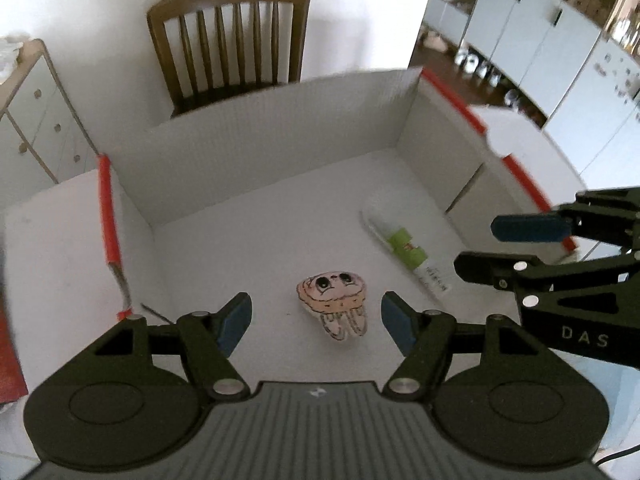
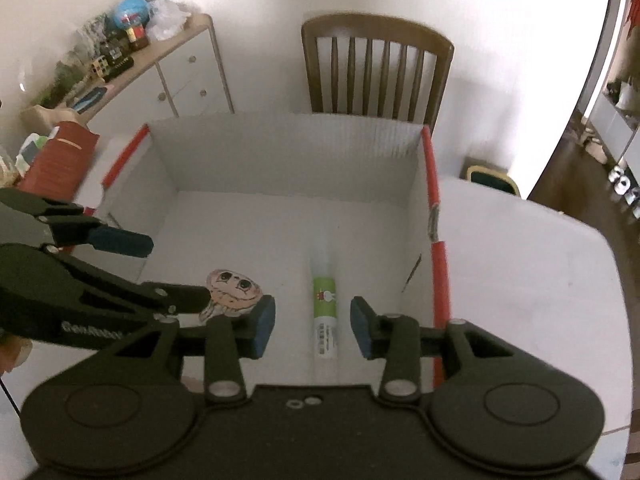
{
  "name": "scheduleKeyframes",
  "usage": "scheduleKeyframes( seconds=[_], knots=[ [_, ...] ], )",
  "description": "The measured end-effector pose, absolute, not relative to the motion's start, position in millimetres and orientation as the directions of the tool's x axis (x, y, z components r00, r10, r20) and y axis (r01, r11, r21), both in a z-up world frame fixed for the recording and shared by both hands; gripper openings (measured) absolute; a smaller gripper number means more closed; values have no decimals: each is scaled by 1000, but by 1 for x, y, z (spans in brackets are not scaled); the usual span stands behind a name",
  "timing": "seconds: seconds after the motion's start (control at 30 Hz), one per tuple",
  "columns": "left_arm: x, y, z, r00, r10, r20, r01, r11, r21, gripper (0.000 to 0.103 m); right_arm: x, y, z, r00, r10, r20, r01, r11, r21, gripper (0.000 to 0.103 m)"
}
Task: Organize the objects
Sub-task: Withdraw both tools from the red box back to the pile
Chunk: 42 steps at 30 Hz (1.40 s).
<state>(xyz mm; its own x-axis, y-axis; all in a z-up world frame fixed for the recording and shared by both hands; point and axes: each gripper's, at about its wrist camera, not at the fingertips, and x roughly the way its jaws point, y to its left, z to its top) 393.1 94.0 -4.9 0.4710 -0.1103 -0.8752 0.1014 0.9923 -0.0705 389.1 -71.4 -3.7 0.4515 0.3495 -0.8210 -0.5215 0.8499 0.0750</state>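
- Surface: white table (image 2: 520, 264), rounded corner at far right; open white corrugated box (image 2: 288, 148) resting on it, side rims edged in red tape (image 2: 440, 276).
- Room: brown slatted wooden chair (image 2: 376, 68) just beyond the far wall of the box, against a pale wall; white sideboard (image 2: 180, 80) with round knobs at far left, cluttered top; red carton (image 2: 60, 160) near the left side of the box; white cabinets (image 1: 532, 40) at far right in the left wrist view.
- Tube (image 2: 325, 312): lying flat on the box floor, right of centre; long axis running near to far, roughly parallel to the right wall; barcode end nearer, plain white end farther.
- Tube appearance: slim white cylinder, green label band at mid-length, small printed figure on the label.
- Cartoon figure (image 1: 332, 300): flat cut-out lying on the box floor, left of the tube and apart from it; large dark eyes toward the far side, legs toward the near side; pinkish face, tan band below.
- Left gripper (image 1: 316, 324): jaws spread wide, blue pads (image 1: 236, 320) on either side of the cartoon figure in view but raised clear of it; nothing held.
- Right gripper (image 2: 312, 328): jaws parted, pads either side of the tube in view, not pressing on it; nothing held.
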Motion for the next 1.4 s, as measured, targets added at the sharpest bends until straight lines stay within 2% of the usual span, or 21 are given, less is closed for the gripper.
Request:
scheduleKeyframes(
  seconds=[0.57,0.73,1.13,1.4],
  knots=[
    [327,66,58,627,-167,-760,148,984,-94,71,326,-98,56,517,404,-755,-523,847,95,42],
    [301,68,67,648,-181,-740,149,983,-110,71,301,-103,65,514,427,-744,-543,833,104,48],
    [235,70,77,703,-218,-677,174,976,-133,71,249,-116,74,575,425,-699,-539,840,67,55],
    [192,74,75,745,-199,-637,174,979,-102,71,218,-129,69,607,416,-678,-512,856,67,61]
  ],
)
